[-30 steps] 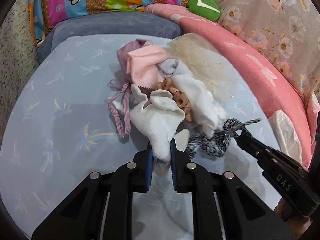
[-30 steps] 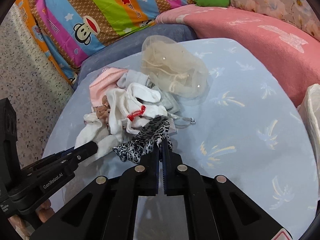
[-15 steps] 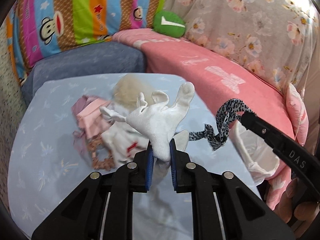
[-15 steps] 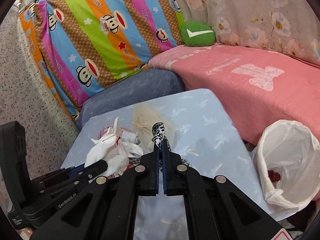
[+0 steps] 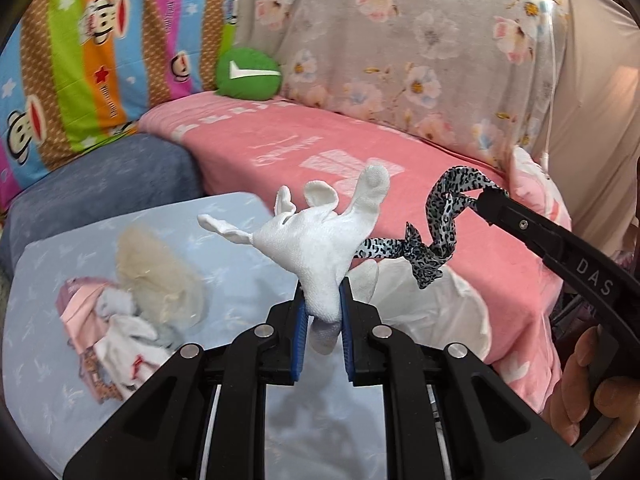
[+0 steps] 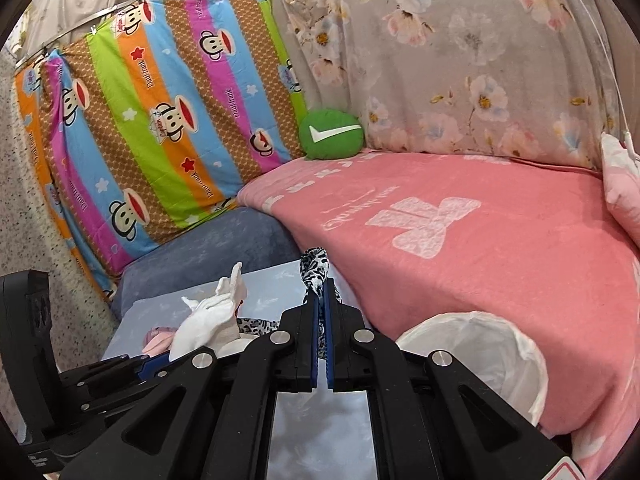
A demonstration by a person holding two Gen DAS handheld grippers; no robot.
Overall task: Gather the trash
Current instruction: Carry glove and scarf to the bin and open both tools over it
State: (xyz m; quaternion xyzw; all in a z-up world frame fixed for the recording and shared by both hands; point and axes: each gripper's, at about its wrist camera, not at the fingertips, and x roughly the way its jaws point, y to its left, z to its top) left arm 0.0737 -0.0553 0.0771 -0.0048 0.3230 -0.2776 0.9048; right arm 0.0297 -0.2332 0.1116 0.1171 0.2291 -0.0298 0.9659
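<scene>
Jaws of left gripper [image 5: 323,316] clamp white glove [image 5: 320,236], right gripper [image 6: 320,304] pinches leopard-print strip [image 6: 314,270]

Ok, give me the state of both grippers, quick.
Left gripper: shut on the white glove.
Right gripper: shut on the leopard-print fabric strip.

A home, likely a bedroom or living corner: a bed [image 6: 500,240] under a pink blanket, a cartoon monkey sheet [image 6: 160,120] hung from a rail, a floral curtain [image 6: 460,60], a green cushion [image 6: 331,134], and clothes [image 5: 132,312] heaped on a cloth-covered desk [image 5: 60,300].
</scene>
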